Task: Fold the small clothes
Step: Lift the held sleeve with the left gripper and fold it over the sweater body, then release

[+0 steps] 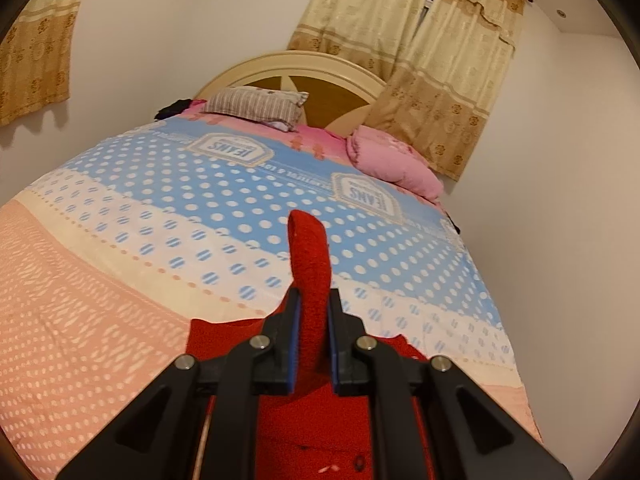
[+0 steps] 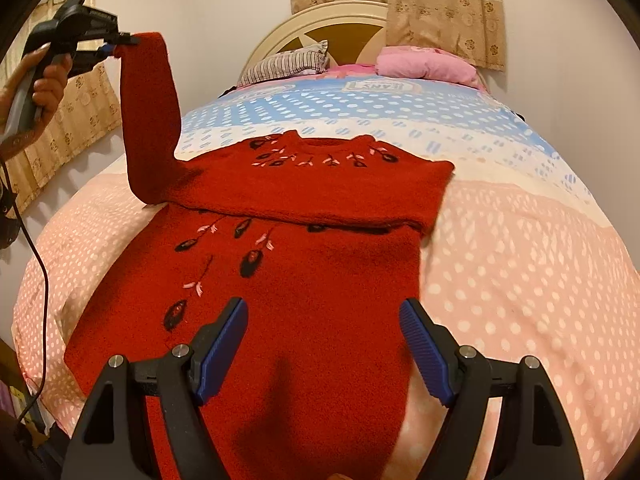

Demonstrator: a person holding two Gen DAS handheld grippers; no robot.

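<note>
1. Red sweater [image 2: 280,280] lies flat on bed [image 2: 520,260].
2. L gripper [image 1: 313,344] clamped on sleeve [image 2: 150,120], lifted to fold it inward, prob.
3. R gripper [image 2: 323,352] wide open, empty, above hem.

Your sweater [image 2: 304,280] is red w/ black-and-pink flower embroidery; bedsheet [image 2: 520,260] is pink, cream and blue w/ white dots (pillow [image 2: 424,64] pink, other pillow [image 2: 288,65] striped).
</note>
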